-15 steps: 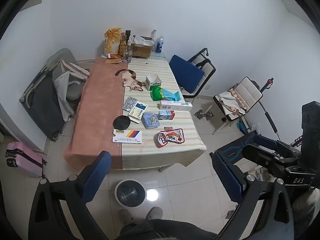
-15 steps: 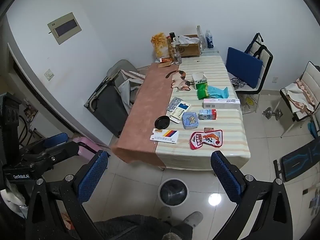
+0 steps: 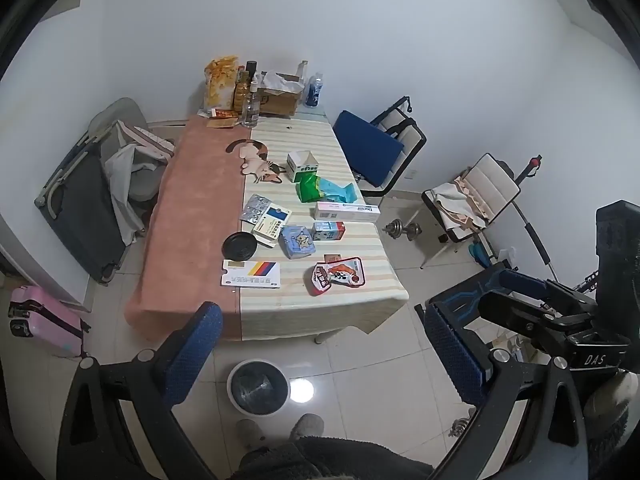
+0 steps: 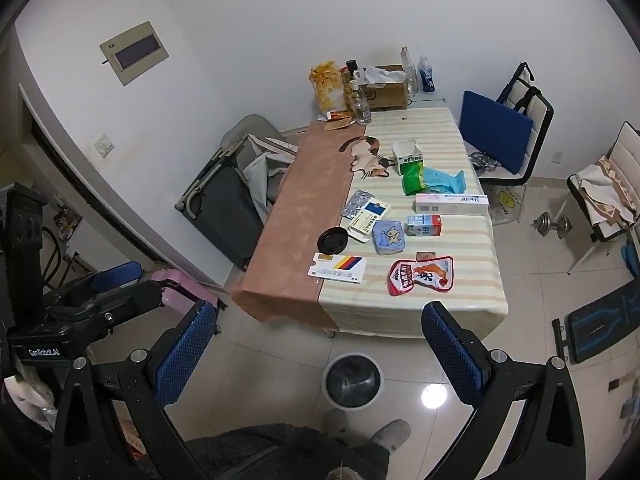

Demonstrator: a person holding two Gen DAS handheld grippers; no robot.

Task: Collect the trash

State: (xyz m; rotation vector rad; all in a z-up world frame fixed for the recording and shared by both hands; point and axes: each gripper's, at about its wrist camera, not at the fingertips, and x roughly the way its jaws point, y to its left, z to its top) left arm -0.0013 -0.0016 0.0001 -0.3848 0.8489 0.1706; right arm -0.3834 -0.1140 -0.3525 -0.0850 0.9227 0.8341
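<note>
Nothing moved, bin (image 3: 258, 388) contents unclear, slippers (image 3: 280, 430) half hidden

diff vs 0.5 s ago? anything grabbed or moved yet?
No visible change. Both the left gripper and the right gripper stay open and empty, held above the floor short of the table. The red snack wrapper, the striped medicine box and the other litter lie as before, and the trash bin sits in the same spot on the floor.
</note>
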